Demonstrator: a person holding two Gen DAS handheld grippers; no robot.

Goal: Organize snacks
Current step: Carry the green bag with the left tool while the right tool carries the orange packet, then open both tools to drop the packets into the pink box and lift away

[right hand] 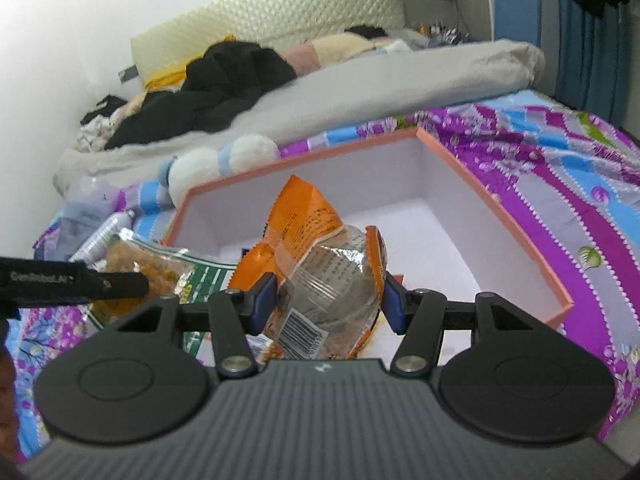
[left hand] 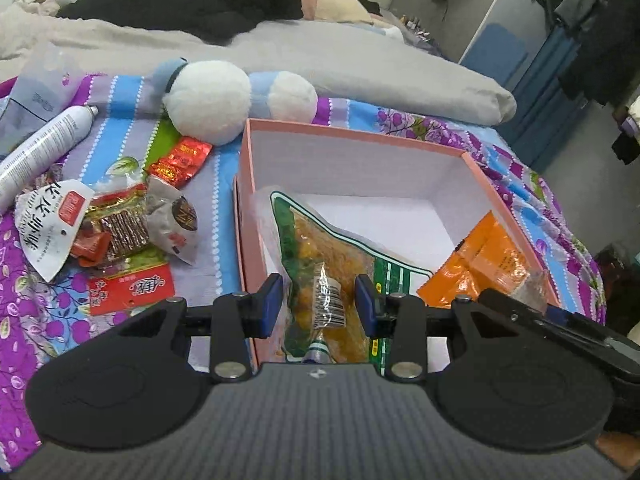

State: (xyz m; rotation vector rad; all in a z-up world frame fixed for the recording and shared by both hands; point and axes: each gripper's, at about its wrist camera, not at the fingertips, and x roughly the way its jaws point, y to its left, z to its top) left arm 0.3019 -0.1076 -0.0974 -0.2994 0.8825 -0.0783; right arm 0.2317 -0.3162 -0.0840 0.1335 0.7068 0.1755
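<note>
Purple-and-blue flowered bedding (left hand: 224, 184) covers the bed, with a grey quilt (left hand: 360, 60) and dark clothes heaped at the far side. One open pink box (left hand: 504, 196) with a white inside lies on the bedding. Two packets are held over its near end — a green-edged bag of yellow snacks (left hand: 320, 256) clenched in the left tongs (left hand: 318, 304), and an orange packet with a clear window (right hand: 320, 264) gripped by the right tongs (right hand: 330, 300).

Only in the left wrist view is the loose pile seen, left of the box: one white packet with black characters (left hand: 44, 224), two red foil packets (left hand: 180, 162), one flat red packet (left hand: 132, 288), plus several small wrapped pieces that cannot be counted. One white spray can (left hand: 40, 148) lies at the far left. A blue-and-white plush toy (left hand: 208, 100) rests just beyond the box in both views.

Only in the right wrist view is the box's right wall seen whole — and a cream padded headboard (right hand: 272, 20) beyond.
</note>
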